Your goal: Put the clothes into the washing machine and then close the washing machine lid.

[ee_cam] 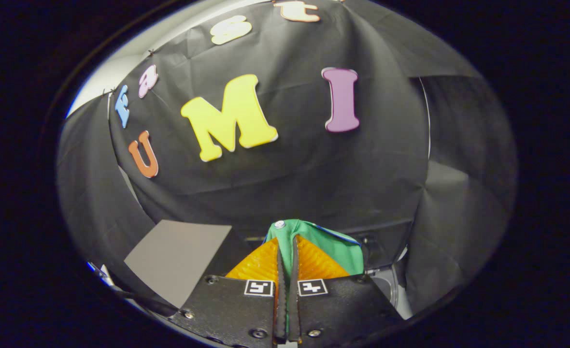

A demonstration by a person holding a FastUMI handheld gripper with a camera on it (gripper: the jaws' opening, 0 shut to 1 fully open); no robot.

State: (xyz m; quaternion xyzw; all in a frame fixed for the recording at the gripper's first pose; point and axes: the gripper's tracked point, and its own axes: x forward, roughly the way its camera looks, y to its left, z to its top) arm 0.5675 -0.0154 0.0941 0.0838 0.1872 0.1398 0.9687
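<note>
My gripper [286, 244] is shut on a green garment [335, 244], which is pinched between the two fingers and bunches up over and to the right of the fingertips. A small round snap button [279, 224] sits at the top of the cloth. Behind and to the right of the garment I see part of the washing machine [386, 232], with a dark back panel and a pale curved rim lower down. The drum opening is hidden by the cloth and the fingers.
A flat grey panel [178, 256] lies to the left of the fingers, possibly the machine's raised lid or a tabletop; I cannot tell which. Black cloth walls close in at the back and both sides.
</note>
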